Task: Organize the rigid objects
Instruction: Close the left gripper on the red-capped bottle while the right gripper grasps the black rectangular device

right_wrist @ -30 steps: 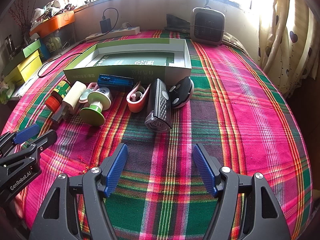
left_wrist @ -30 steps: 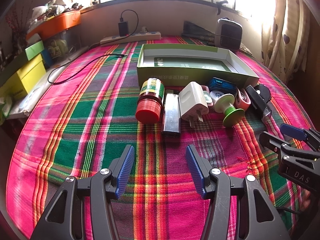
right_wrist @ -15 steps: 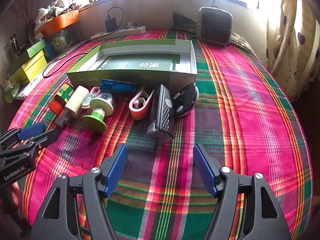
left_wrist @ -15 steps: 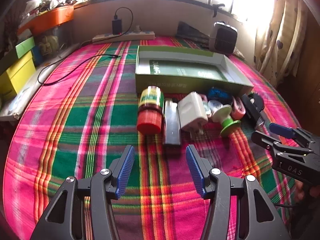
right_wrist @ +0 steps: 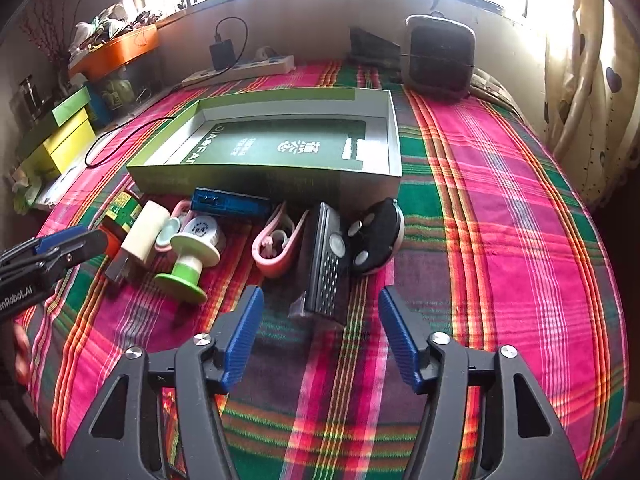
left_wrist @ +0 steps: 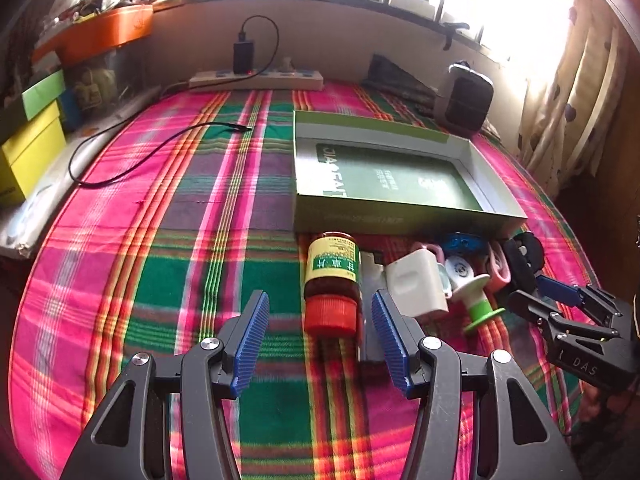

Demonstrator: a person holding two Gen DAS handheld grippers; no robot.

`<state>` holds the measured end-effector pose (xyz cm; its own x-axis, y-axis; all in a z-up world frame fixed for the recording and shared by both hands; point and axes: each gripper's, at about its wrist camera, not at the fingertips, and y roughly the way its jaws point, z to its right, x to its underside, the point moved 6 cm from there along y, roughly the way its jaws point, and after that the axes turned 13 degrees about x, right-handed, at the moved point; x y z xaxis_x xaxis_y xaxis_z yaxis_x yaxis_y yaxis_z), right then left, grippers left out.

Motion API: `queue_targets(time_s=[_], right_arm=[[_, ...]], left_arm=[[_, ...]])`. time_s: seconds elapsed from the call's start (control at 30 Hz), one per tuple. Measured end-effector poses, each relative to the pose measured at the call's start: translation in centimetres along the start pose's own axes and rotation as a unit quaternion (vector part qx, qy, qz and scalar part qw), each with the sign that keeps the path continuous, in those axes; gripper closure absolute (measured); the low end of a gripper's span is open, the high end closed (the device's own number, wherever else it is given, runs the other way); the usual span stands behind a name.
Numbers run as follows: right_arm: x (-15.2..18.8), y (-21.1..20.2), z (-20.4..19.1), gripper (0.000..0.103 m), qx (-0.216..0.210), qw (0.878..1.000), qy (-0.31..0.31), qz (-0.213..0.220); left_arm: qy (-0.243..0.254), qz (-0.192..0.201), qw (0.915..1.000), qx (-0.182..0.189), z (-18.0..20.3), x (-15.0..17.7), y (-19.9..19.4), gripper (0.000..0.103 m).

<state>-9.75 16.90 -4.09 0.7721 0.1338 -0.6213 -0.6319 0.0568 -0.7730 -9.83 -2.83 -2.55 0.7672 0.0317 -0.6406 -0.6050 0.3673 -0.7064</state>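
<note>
A row of small objects lies on the plaid cloth in front of an open green box (left_wrist: 400,184) (right_wrist: 280,152). My left gripper (left_wrist: 318,344) is open, its pads either side of the red cap of a brown pill bottle (left_wrist: 331,280). Beside the bottle lie a silver metal bar (left_wrist: 370,304), a white charger plug (left_wrist: 416,284) and a white-and-green spool (left_wrist: 476,296). My right gripper (right_wrist: 320,340) is open, just short of a black remote-like device (right_wrist: 326,264). Next to it lie a round black device (right_wrist: 372,236), a pink case (right_wrist: 276,248) and a blue object (right_wrist: 230,202).
A power strip (left_wrist: 256,79) with a charger and a loose black cable (left_wrist: 160,140) lie at the back left. A small dark heater (right_wrist: 438,56) stands behind the box. Yellow and green boxes (left_wrist: 28,148) sit at the left edge. Curtains hang on the right.
Both grippers have moved forward toward the row of objects. The left one now brackets the bottle's cap; the right one has closed in on the black remote. Both stayed open.
</note>
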Motion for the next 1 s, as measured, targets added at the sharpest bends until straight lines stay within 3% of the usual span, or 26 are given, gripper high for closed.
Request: queue_targets(time_s=[0.73, 1.0], right_arm=[[-1.3, 1.4, 0.0, 0.068, -0.001, 1.000, -0.009, -0.005], [-1.3, 1.3, 0.0, 0.072, 0.001, 1.000, -0.011, -0.004]], left_arm=[[-0.005, -0.016, 0.9999, 0.001, -0.6, -1.0, 2.1, 0.051], [-0.009, -0.019, 0.9998, -0.003, -0.7, -1.0, 2.2, 0.071]])
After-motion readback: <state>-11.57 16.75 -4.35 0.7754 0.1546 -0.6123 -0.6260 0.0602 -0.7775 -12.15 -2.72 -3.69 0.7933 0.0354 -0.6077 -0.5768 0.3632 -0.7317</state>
